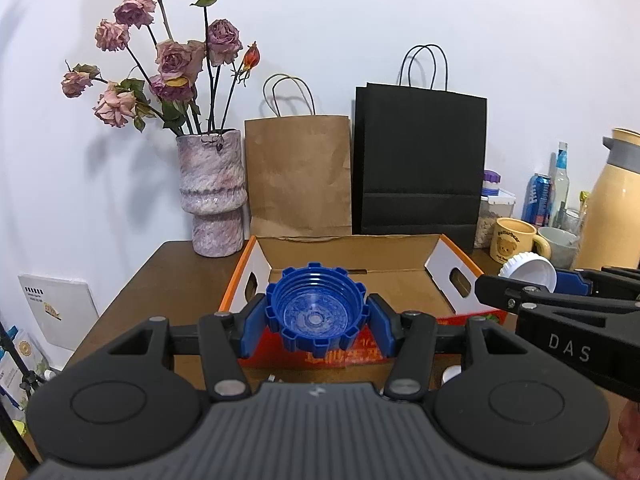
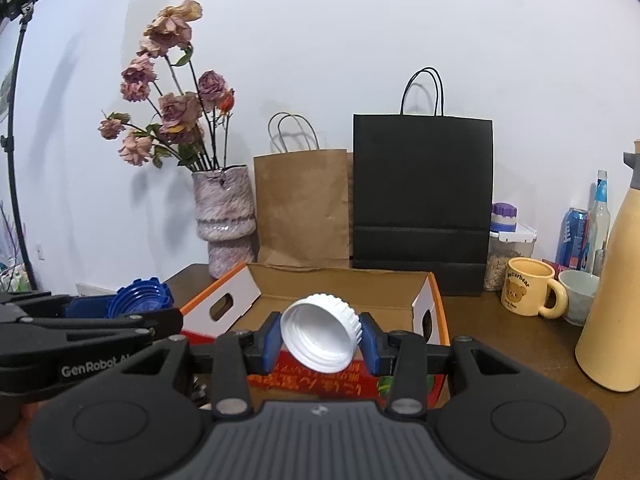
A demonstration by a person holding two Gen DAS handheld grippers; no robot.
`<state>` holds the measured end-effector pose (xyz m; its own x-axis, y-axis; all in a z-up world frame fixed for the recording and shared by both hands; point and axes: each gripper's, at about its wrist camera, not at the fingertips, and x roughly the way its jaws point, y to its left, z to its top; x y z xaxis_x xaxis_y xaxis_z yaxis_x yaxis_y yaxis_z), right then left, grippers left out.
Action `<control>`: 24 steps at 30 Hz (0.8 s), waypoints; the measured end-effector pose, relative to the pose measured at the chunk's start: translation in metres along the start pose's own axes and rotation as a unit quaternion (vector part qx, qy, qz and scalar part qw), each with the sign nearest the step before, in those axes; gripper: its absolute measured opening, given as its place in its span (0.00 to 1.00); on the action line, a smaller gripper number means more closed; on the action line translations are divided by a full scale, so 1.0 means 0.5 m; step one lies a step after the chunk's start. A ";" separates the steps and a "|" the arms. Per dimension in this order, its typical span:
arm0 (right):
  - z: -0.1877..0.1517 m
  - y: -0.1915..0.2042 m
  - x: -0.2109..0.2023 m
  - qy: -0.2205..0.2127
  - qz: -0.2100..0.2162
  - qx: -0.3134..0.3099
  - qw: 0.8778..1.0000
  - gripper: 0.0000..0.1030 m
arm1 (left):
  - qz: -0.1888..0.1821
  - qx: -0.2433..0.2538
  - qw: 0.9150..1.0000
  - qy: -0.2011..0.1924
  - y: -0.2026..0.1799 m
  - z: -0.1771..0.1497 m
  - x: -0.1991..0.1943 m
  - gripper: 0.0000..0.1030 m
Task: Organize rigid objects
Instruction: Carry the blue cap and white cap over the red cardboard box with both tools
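1. On the left of the table (image 1: 168, 264), a vase of dried roses (image 1: 212, 196) is seen against the wall; it is judged to be no part of the sorting.
2. The left tool (image 1: 316, 320) is closed on a blue cap (image 1: 316, 312), gripped at its notched rim by both pads, its threaded hollow turned toward the camera. The cap is held in the air just in front of the near wall of the cardboard box (image 1: 400, 280), not yet inside it.
3. The box stands open in the middle of the table. Only bare cardboard is visible on the part of its floor that can be seen; the near part is hidden behind the tools, so what has already been put in cannot be told.
4. The right tool (image 2: 322, 338) is closed on a white cap (image 2: 320, 336), tilted, its open side facing down and toward the camera. It too is held short of the box opening.
5. Both caps are thus judged picked up but not delivered; carrying over the rim and release are left.
6. At the right, a yellow mug (image 2: 528, 288), a can and a thermos are seen standing untouched.
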<state>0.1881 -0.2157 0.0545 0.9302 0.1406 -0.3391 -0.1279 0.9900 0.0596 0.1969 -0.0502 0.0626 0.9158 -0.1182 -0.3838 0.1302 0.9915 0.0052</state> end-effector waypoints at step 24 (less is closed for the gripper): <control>0.059 -0.025 0.182 0.017 -0.012 -0.020 1.000 0.38 | 0.019 -0.027 0.999 0.015 0.004 0.069 0.171 0.53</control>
<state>0.2844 -0.2156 0.0504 0.9211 0.1173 -0.3711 -0.1211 0.9926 0.0132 0.2888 -0.0602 0.0616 0.9076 -0.0794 -0.4123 0.0741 0.9968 -0.0291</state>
